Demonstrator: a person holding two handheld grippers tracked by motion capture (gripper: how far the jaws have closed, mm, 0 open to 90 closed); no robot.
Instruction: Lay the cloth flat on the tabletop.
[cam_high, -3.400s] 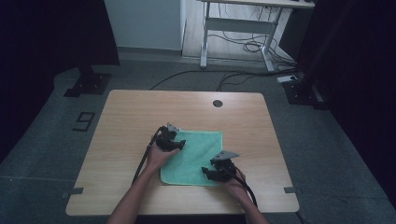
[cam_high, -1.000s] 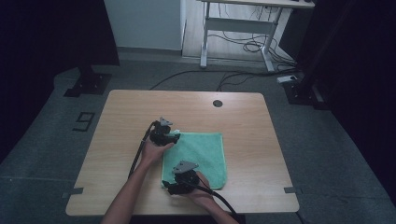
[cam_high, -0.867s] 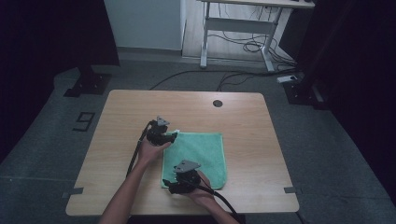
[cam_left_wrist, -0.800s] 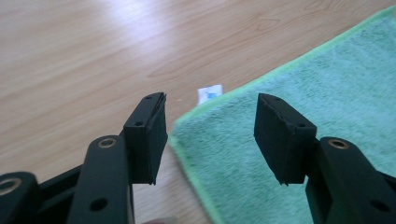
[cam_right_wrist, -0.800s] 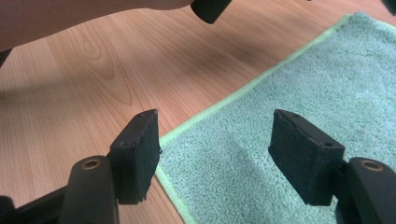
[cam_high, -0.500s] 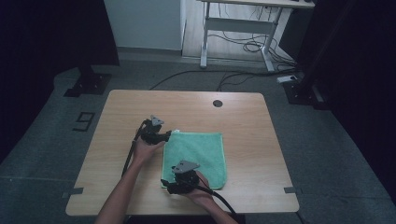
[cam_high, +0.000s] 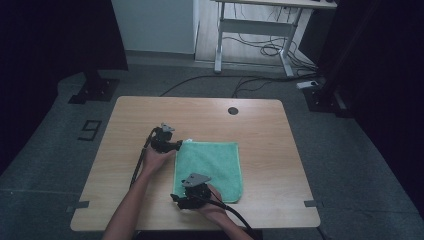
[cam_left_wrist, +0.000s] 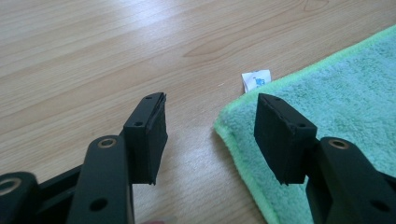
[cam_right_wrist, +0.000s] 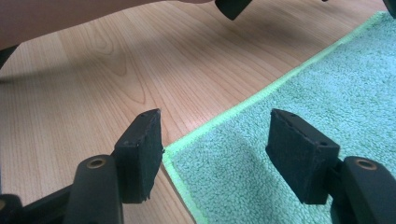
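So I'm holding my left gripper (cam_high: 176, 146) right at the far left corner of the green microfibre towel (cam_high: 212, 167), and its jaws are standing wide apart with nothing pinched between them. In the left gripper view (cam_left_wrist: 210, 135) that corner of the towel (cam_left_wrist: 322, 126) is sitting in the gap between the jaws, one jaw over bare wood and the other over the terry. The pads aren't pressing on the cloth. There's a little white care tag (cam_left_wrist: 256, 79) poking out from the edge just past the corner.

My right gripper (cam_high: 175, 199) is hovering at the near left corner of the same towel, jaws also gaping and gripping nothing. In the right gripper view (cam_right_wrist: 215, 154) the bright green hem (cam_right_wrist: 224, 114) is running diagonally between the jaws, and the corner is lying just inside the left one. My other forearm (cam_right_wrist: 56, 18) is crossing the top of that view.

The towel is lying flat, looking folded into a neat rectangle, a bit nearer my side of the wooden table (cam_high: 260, 130). A dark round grommet hole (cam_high: 232, 110) is sitting near the table's far edge, well apart from the towel.
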